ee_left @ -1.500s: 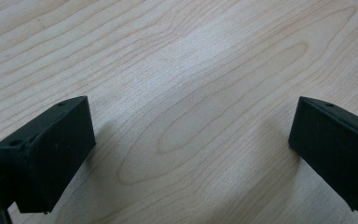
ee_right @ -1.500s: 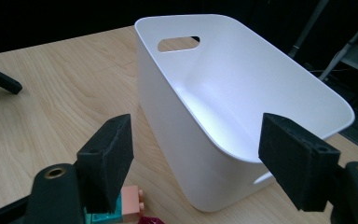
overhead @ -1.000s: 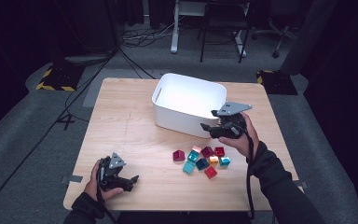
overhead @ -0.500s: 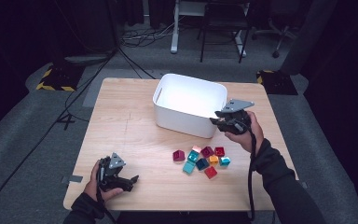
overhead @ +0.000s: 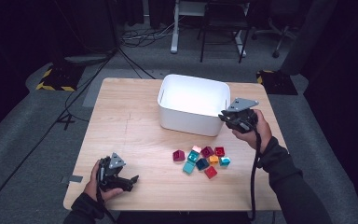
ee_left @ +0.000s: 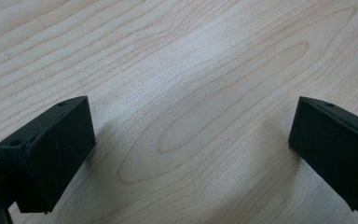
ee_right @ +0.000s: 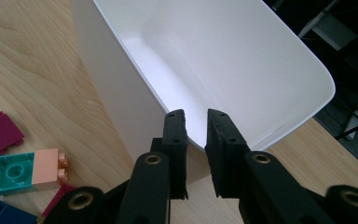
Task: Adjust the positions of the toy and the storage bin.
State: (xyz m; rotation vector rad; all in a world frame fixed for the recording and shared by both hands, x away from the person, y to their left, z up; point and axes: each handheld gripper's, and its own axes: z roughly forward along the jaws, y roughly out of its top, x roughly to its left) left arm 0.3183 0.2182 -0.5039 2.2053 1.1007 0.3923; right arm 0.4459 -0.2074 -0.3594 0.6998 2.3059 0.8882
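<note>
A white bin [overhead: 186,122] stands at the table's far middle, and its inside looks bare. Several coloured bricks [overhead: 200,158] lie in a loose cluster in front of it. My right gripper [overhead: 223,116] hovers at the bin's near right corner. In the right gripper view its jaws [ee_right: 196,122] stand a narrow slit apart over the rim [ee_right: 279,126], with nothing between them. A teal and orange brick [ee_right: 25,170] and a magenta one [ee_right: 0,133] lie beside the bin's wall. My left gripper [overhead: 129,181] rests at the near left with its jaws wide apart over bare wood [ee_left: 191,154].
The wooden table [overhead: 126,121] has room on its left half between the bin and my left gripper. The floor around it is dark, with cables [overhead: 74,98] at the far left and a chair base [overhead: 219,32] behind the table.
My right gripper has drifted a little right and farther away, from the bin's front wall to its near right corner. The left gripper and the bricks have stayed put.
</note>
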